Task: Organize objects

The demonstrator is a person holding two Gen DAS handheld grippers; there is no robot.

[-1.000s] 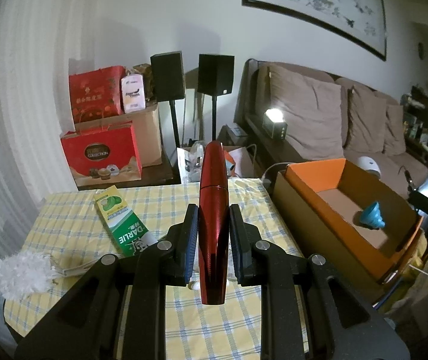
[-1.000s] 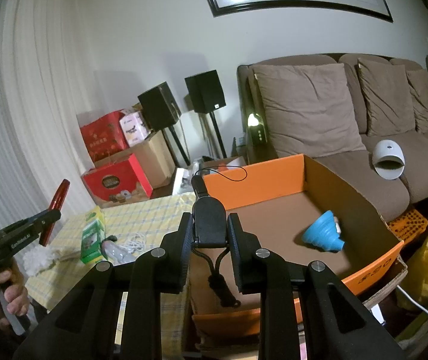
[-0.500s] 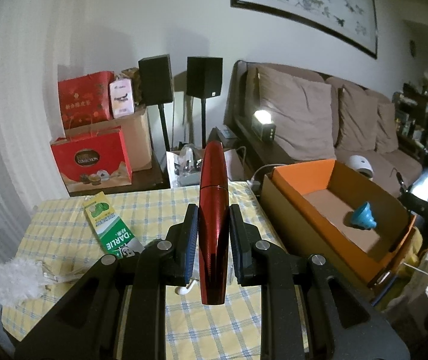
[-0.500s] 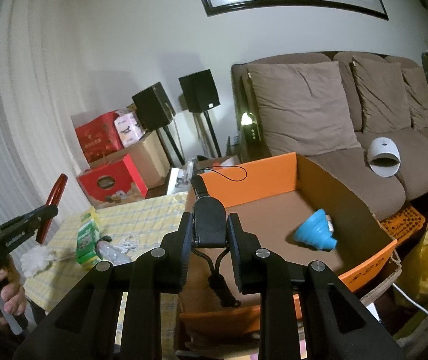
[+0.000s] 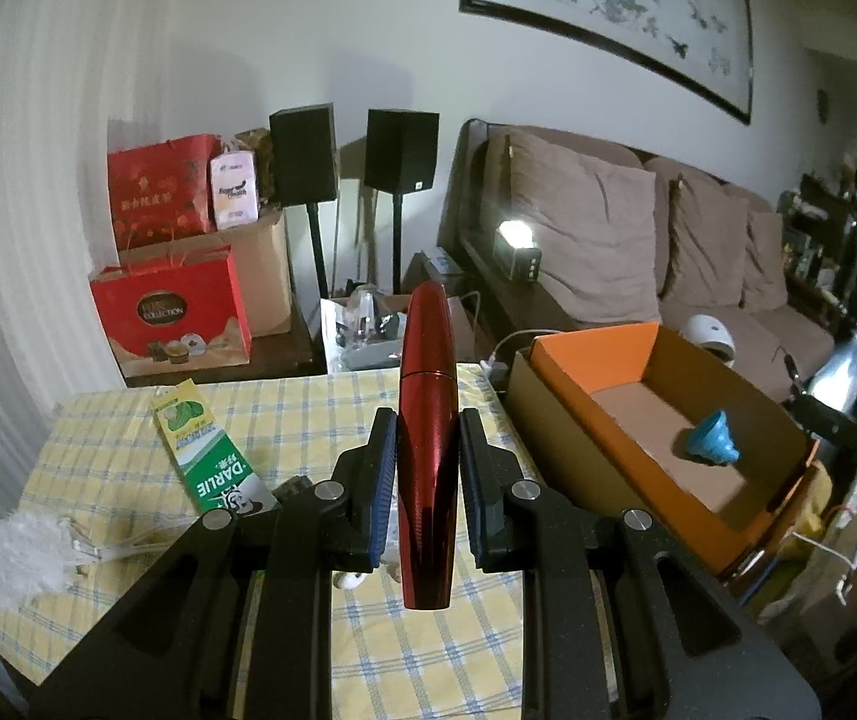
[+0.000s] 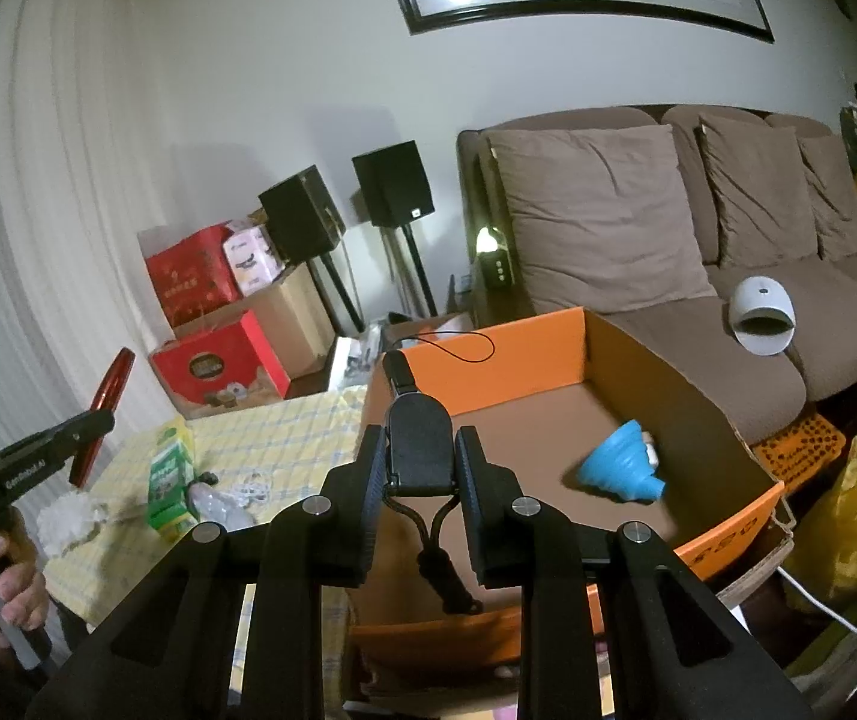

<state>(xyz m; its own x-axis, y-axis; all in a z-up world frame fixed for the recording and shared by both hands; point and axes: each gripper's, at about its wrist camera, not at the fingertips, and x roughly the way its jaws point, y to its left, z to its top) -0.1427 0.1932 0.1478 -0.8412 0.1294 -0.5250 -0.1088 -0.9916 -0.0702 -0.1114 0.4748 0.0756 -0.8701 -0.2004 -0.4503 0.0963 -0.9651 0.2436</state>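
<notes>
**Sorting under way: one item boxed, two in transit**

Blue collapsible funnel (image 6: 620, 471) already lies in the orange-lined cardboard box (image 6: 488, 372). Left gripper (image 5: 426, 468) fingers clamp a glossy red tapered tube (image 5: 426, 450); right gripper (image 6: 418, 474) fingers clamp a black corded fob (image 6: 418, 450) over the box. Green toothpaste carton (image 5: 206, 450), at 10 o'clock on the counter (image 5: 308, 414), and white fluffy brush (image 5: 14, 552) remain.

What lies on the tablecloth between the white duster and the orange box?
In the left wrist view, a green toothpaste box lies between the white duster and the orange box. The left gripper, clamping a red tube, hides the cloth beyond it.
</notes>
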